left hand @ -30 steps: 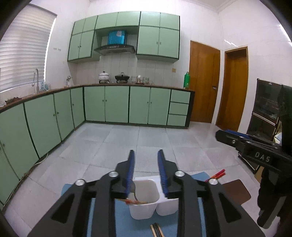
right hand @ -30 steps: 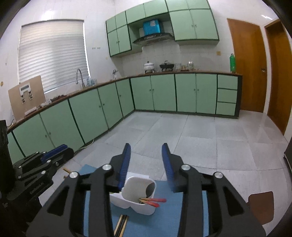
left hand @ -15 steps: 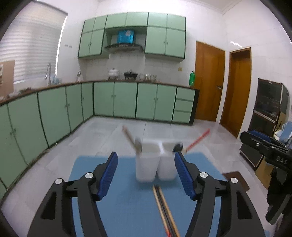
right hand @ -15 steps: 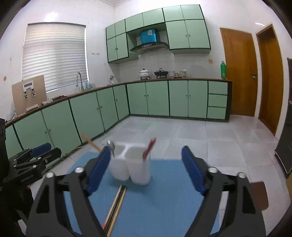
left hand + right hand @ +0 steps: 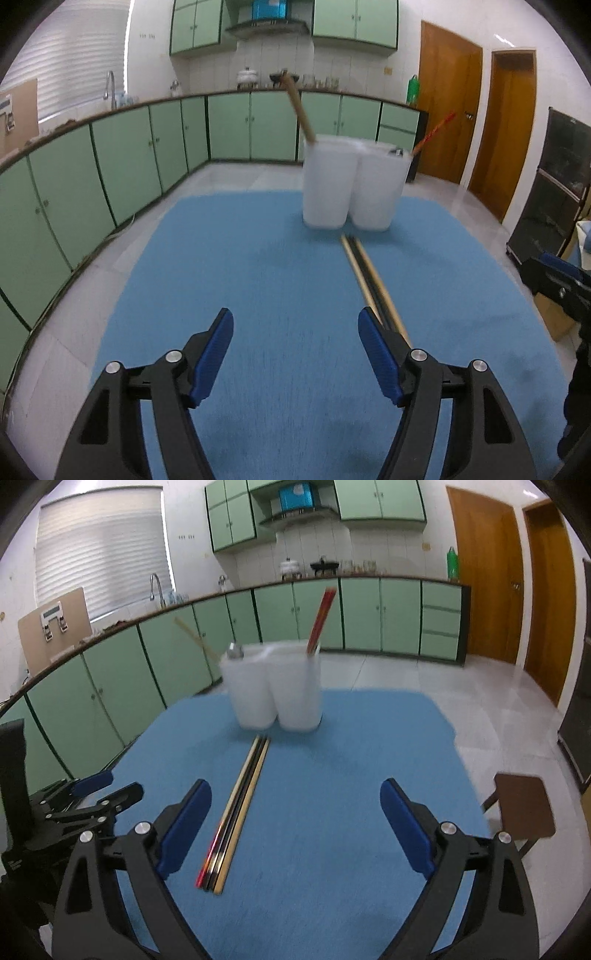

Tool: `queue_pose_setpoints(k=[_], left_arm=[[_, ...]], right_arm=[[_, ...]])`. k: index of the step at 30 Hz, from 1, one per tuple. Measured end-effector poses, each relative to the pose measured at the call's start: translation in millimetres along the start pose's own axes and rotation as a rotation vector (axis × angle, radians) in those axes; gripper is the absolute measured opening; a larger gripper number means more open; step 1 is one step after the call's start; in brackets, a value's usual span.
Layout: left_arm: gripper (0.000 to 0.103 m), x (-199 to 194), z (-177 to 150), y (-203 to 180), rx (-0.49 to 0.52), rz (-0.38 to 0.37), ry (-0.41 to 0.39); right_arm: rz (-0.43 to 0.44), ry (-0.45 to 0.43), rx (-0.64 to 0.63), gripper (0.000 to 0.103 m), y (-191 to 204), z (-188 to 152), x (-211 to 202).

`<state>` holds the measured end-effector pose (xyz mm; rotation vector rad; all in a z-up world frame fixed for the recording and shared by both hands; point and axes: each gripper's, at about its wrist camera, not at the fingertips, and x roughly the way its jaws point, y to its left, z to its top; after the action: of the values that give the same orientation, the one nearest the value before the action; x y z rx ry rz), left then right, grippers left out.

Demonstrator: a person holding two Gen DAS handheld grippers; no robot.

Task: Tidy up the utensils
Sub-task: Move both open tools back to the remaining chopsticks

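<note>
A: Status, L gripper (image 5: 295, 332)?
B: Spread wide, nothing held. Low over mat (image 5: 258, 258). R gripper (image 5: 295, 805) same: wide apart, empty.

A: Utensils?
B: Chopsticks (image 5: 240, 797) flat on mat in a bundle, pointing at holder (image 5: 273, 690). Far tips just short of its base. Near ends just beside L gripper's right finger (image 5: 376, 354). Red pair (image 5: 320, 620) already standing in holder's right cup, wooden stick (image 5: 192, 635) and a metal handle in left cup.

A: Next step, tips?
B: Prob. pick up loose sticks. Better w/ R gripper, bundle lies nearer its left finger. Shift left, straddle bundle crosswise near mid-length, close slow so none roll out. Lift level, then tip upright over a cup.

A: Diff vs 0.5 s ago?
B: Both grippers pulled back and dropped lower; holder now farther off, more mat showing. Both already spread then.
</note>
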<state>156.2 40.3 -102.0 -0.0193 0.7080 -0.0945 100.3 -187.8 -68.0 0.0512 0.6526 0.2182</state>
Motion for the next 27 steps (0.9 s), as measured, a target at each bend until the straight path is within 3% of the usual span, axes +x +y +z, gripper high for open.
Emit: queue_pose_setpoints(k=[17, 27], left_arm=[[0.069, 7, -28, -4, 0.011, 0.013, 0.079], [0.069, 10, -33, 4, 0.003, 0.020, 0.098]], right_arm=[[0.013, 0.176, -0.055, 0.090, 25, -50, 29], [-0.033, 0.259, -0.116, 0.090, 38, -62, 45]])
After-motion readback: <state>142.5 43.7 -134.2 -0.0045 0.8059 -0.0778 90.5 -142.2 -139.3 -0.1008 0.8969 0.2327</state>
